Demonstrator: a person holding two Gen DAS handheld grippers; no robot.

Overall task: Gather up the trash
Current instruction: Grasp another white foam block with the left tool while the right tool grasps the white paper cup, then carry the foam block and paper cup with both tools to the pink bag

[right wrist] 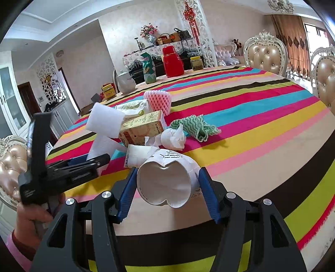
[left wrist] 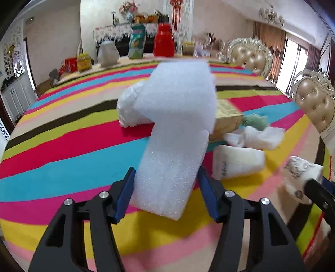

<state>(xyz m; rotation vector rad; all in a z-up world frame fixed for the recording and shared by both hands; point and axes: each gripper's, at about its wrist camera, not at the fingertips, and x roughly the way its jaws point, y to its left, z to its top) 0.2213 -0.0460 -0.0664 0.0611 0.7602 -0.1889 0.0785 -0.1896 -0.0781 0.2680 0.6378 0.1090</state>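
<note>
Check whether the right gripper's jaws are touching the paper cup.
Touching. In the right wrist view both blue jaws of the right gripper press the sides of the paper cup, whose rim is dented inward.

Home dining room, striped tablecloth (right wrist: pixel 251 117), tufted ornate chairs (right wrist: pixel 264 55), sideboard (right wrist: pixel 146 53), chandelier (left wrist: pixel 271 14)

Black tool (right wrist: pixel 167 188), blue pads (right wrist: pixel 126 192), silver screws, pink sleeve (right wrist: pixel 14 249)
</note>
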